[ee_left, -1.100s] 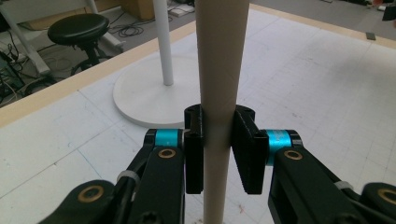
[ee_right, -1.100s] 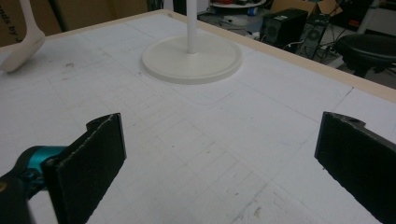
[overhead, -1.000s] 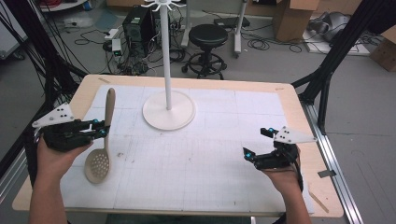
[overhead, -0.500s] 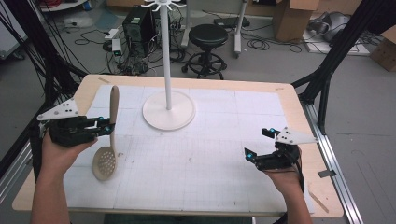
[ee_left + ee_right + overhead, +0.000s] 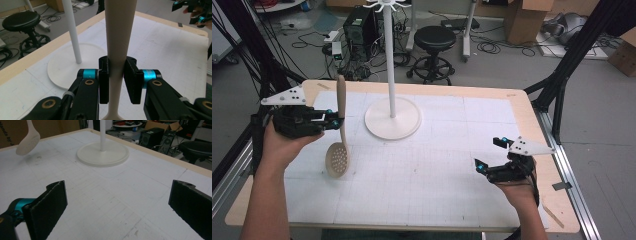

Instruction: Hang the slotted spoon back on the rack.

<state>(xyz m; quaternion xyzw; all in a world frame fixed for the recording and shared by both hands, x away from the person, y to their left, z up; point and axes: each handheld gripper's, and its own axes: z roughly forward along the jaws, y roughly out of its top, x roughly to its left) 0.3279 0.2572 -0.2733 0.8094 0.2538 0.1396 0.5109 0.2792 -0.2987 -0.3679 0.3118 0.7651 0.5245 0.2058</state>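
A cream slotted spoon (image 5: 338, 145) hangs in the air over the left of the table, handle up and perforated bowl down. My left gripper (image 5: 332, 121) is shut on its handle (image 5: 119, 37), the two black pads pressing it from both sides. A white stand with a round base (image 5: 392, 118) and a tall pole (image 5: 388, 55) rises at the table's far middle, just right of the spoon. My right gripper (image 5: 489, 153) rests low near the right front of the table, jaws wide open and holding nothing (image 5: 117, 205). The spoon bowl (image 5: 28, 140) floats far off in the right gripper view.
A white gridded mat (image 5: 432, 170) covers the wooden table (image 5: 532, 120). Hooks crown the pole (image 5: 388, 4). Beyond the far edge stand a black stool (image 5: 435, 37), a computer tower (image 5: 358, 25), cables and cardboard boxes. Black frame legs flank both sides.
My left gripper has lifted the spoon higher and carried it rightward, toward the stand. The spoon now hangs more upright. The right gripper has stayed put.
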